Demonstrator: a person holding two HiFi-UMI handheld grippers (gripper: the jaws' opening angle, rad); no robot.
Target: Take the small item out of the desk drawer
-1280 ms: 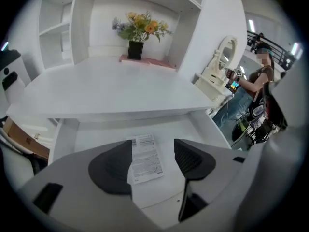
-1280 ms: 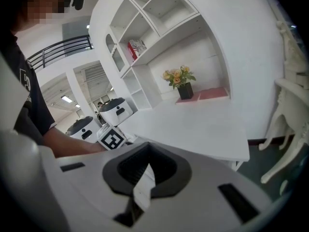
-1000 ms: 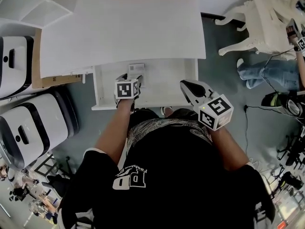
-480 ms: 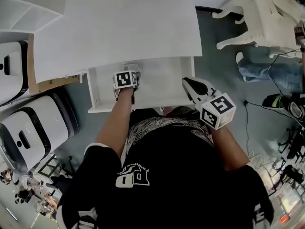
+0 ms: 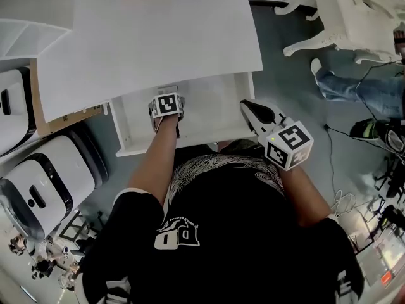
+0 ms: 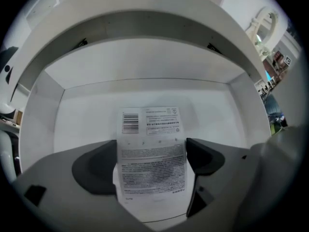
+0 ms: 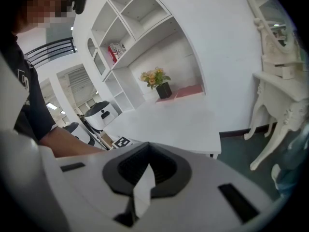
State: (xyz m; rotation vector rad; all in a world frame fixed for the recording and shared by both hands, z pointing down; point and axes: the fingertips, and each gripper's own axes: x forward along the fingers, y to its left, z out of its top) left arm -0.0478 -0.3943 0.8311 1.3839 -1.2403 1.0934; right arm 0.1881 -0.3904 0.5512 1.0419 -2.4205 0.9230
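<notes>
Left gripper view: on the left gripper (image 6: 151,151) the dark matte fingers (image 6: 99,166) stand released, having just been opening. The flat rectangular printed packet (image 6: 150,129) lies between them on the smooth white drawer (image 6: 82,115) floor. On the right gripper (image 7: 145,175) the curved dark fingers are clenched together.

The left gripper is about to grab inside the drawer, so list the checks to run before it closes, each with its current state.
1. Drawer pulled out from under the desk top: ok.
2. Left gripper jaws apart: ok. They have just been opening and now stand wide.
3. White printed packet between those jaws: ok, with one pad on each side and neither pressing it.
4. Fingertips low enough to catch the packet's edges: cannot tell.
5. Right gripper out of the way: ok. Its jaws are together, and it is held at the drawer's right front, away from the packet.
</notes>
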